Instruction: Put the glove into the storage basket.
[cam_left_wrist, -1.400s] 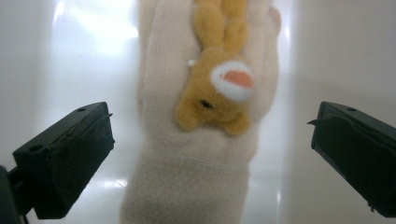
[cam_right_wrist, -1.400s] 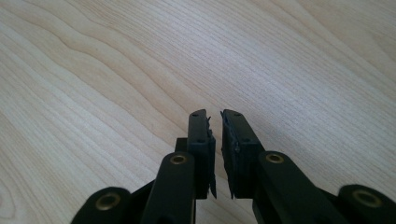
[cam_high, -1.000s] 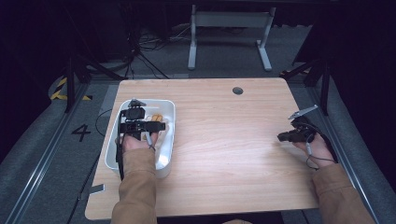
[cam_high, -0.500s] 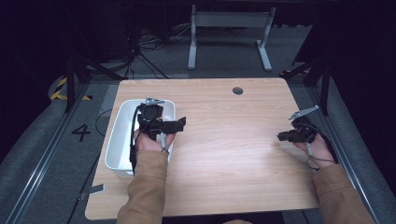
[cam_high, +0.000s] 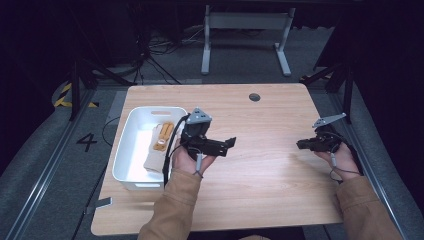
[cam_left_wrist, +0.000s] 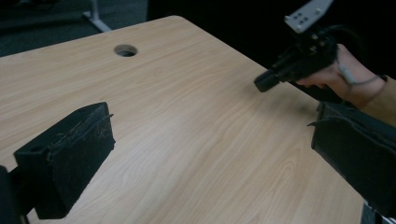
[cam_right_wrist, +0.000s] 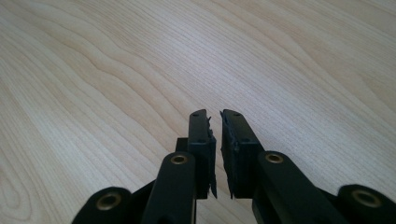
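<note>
Where the worktop (cam_high: 260, 175) is carrying its goods, one white plastic bin (cam_high: 131, 150) is sitting near the left edge, a handle slot cut in its far wall. Lying inside it are a pale folded cloth (cam_high: 152, 160) and, resting along the cloth's far part, a tan and orange item (cam_high: 164, 136) whose kind is too small to tell. Left claw (cam_high: 226, 145): it is hovering just right of the bin, held by the person's left hand (cam_high: 187, 159), pointing toward the worktop's right side, jaws standing wide apart with nothing between them; in the left gripper view its two black pads (cam_left_wrist: 65, 158) are framing bare wood. Right claw (cam_high: 301, 145): it is being held low near the right edge by the right hand (cam_high: 340, 155), well apart from the bin, pointing left; in the right gripper view its jaws are sitting almost together, a thin gap between them, gripping nothing. One round cable hole (cam_high: 254, 97) is lying in the far part of the worktop.
</note>
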